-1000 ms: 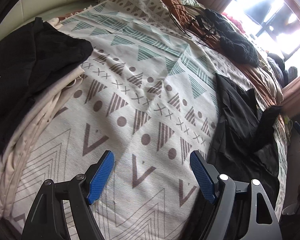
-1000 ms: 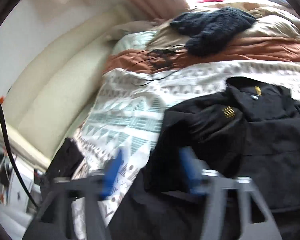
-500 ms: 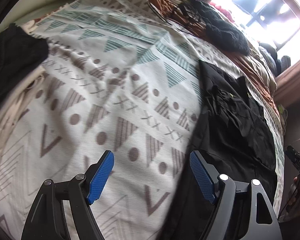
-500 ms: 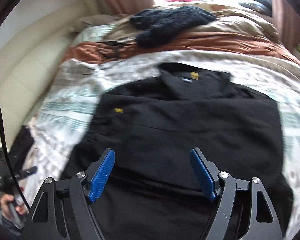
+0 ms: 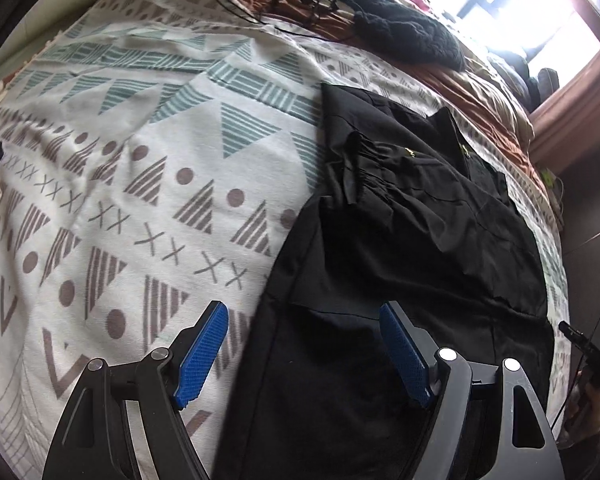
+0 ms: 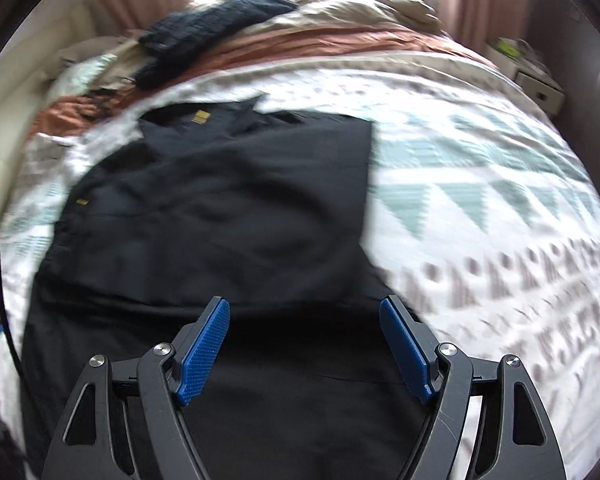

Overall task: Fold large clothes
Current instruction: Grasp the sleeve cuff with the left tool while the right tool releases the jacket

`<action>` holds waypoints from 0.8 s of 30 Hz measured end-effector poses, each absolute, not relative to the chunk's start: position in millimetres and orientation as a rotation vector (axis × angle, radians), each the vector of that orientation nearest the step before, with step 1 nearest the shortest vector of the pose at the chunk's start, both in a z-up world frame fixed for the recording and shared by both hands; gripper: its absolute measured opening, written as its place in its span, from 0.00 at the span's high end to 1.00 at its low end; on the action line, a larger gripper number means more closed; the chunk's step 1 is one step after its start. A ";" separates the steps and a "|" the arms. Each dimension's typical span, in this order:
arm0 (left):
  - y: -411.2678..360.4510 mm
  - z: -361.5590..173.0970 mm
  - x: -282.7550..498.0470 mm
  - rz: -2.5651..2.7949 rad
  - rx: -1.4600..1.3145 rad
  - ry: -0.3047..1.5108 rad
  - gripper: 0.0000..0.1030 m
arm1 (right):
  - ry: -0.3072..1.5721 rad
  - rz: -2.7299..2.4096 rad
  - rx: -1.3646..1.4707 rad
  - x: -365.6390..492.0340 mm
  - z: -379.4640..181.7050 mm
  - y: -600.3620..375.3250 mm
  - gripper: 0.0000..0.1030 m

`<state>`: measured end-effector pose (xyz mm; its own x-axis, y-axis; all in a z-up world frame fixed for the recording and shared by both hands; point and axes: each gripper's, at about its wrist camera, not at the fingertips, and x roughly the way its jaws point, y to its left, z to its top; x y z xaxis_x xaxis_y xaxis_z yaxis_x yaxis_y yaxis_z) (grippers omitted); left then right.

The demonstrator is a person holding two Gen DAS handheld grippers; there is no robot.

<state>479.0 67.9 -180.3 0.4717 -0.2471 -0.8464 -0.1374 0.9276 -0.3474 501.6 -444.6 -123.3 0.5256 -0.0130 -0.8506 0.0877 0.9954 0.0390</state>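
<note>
Both the left hand-held gripper (image 5: 302,350) and right hand-held gripper (image 6: 304,348) gape wide apart, holding nothing, poised over the black garment (image 6: 228,216) spread on the bed (image 5: 120,184).

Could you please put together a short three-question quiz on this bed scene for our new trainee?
1. True or false: the left hand-held gripper is shut on the black jacket.
2. Multiple choice: what does the jacket lie on? A. a bare wooden floor; B. the patterned blanket; C. a chair.
3. Fill in: beyond the jacket, on the rust-brown bedding, lies a dark ____ garment.

Key:
1. False; it is open, as is the right hand-held gripper, and neither holds cloth.
2. B.
3. Knitted.
</note>
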 end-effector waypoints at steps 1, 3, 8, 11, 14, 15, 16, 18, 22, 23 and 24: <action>65.8 -180.8 480.5 -0.065 -0.387 1.086 0.23 | 1.032 -0.080 0.082 501.3 -129.3 -451.8 0.25; 61.3 -181.7 484.2 -0.055 -0.365 1.084 0.23 | 1.062 -0.110 0.087 500.4 -141.0 -464.0 0.25; 53.0 -186.1 494.5 -0.027 -0.322 1.080 0.23 | 1.114 -0.137 0.090 505.6 -167.9 -481.1 0.25; 49.8 -192.7 500.6 -0.003 -0.298 1.090 0.23 | 1.113 -0.138 0.117 513.7 -177.1 -485.8 0.25; 48.5 -200.2 505.7 0.018 -0.283 1.094 0.30 | 1.087 -0.151 0.138 516.2 -179.3 -490.8 0.25; 48.2 -202.1 507.2 0.027 -0.274 1.098 0.36 | 1.076 -0.162 0.153 518.8 -179.0 -494.2 0.26; 47.5 -203.9 508.3 0.039 -0.267 1.105 0.43 | 1.062 -0.172 0.177 520.3 -178.3 -499.6 0.26; 50.2 -209.5 512.0 0.061 -0.269 1.121 0.49 | 1.047 -0.187 0.220 522.8 -178.2 -510.1 0.28; 56.9 -214.7 516.1 0.088 -0.284 1.118 0.51 | 1.013 -0.179 0.297 522.8 -179.7 -530.5 0.29; 58.4 -215.3 517.2 0.092 -0.284 1.112 0.51 | 1.003 -0.170 0.312 523.0 -179.9 -533.8 0.29; 58.6 -215.1 517.5 0.096 -0.282 1.109 0.51 | 0.995 -0.158 0.332 522.5 -180.1 -537.9 0.29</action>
